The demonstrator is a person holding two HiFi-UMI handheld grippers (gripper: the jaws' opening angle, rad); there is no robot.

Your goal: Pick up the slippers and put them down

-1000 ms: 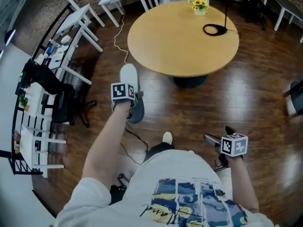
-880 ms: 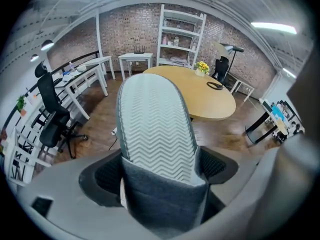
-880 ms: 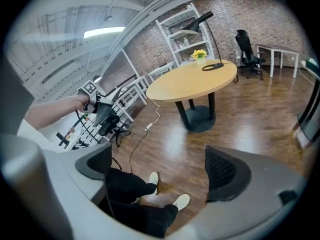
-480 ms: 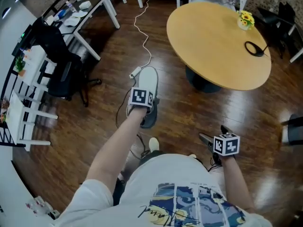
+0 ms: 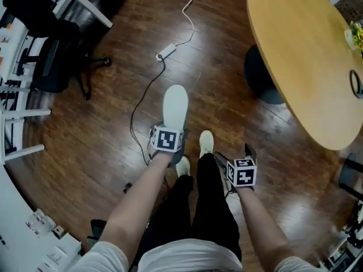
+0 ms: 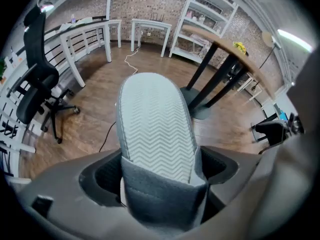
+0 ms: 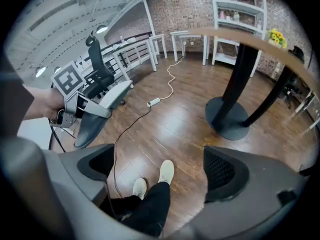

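The room is lit evenly by ceiling lamps point(image 7: 101, 29), and soft glare is cast on the wooden floor point(image 5: 85, 152). Both gripper views are strongly curved and darkened at the edges, with near parts blurred.

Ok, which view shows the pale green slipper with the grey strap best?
The left gripper view: the pale green slipper with the grey strap fills the frame, zigzag ribbing clear, clamped in the left gripper. The head view shows only its pale end beyond that gripper; the right gripper view shows it small, side-on.
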